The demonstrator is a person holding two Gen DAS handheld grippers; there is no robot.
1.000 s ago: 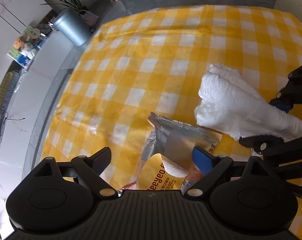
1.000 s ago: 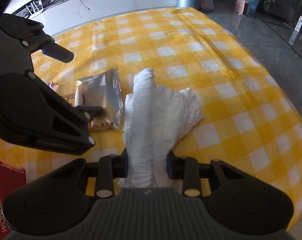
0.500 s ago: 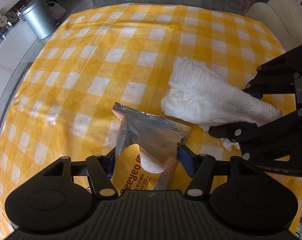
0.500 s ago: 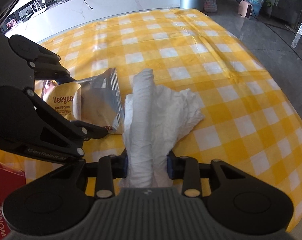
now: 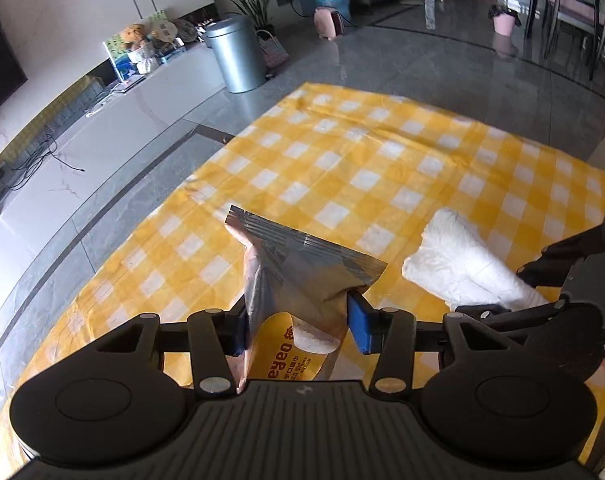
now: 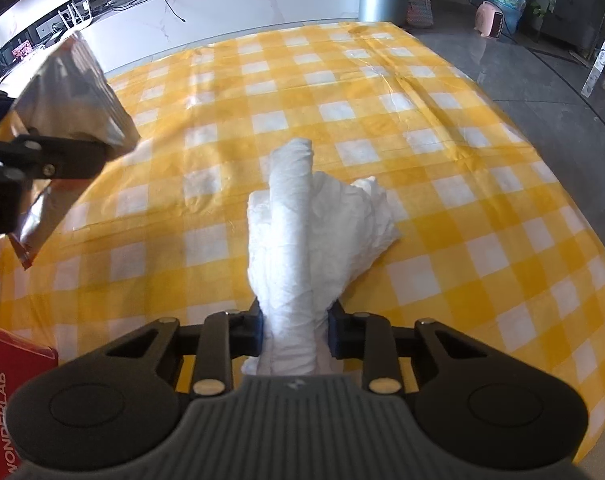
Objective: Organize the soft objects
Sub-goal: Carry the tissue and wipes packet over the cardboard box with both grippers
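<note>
Our left gripper (image 5: 296, 326) has just been closing its jaws, and they now pinch the snack bag (image 5: 302, 276) by its sides. A second ago the bag lay flat on the checked tablecloth (image 5: 382, 160); now it hangs clear of the cloth, so we judge it ready to be carried off. It is silver and crinkled, its sealed end pointing away from the fingers. Our right gripper (image 6: 294, 330) has also narrowed slightly, clamped on the white towel (image 6: 302, 232), whose rumpled far end rests on the cloth ahead.

Snack bag (image 5: 298, 280) between left gripper (image 5: 298, 330) fingers (image 5: 360, 326), above yellow checked cloth (image 5: 382, 168).
</note>
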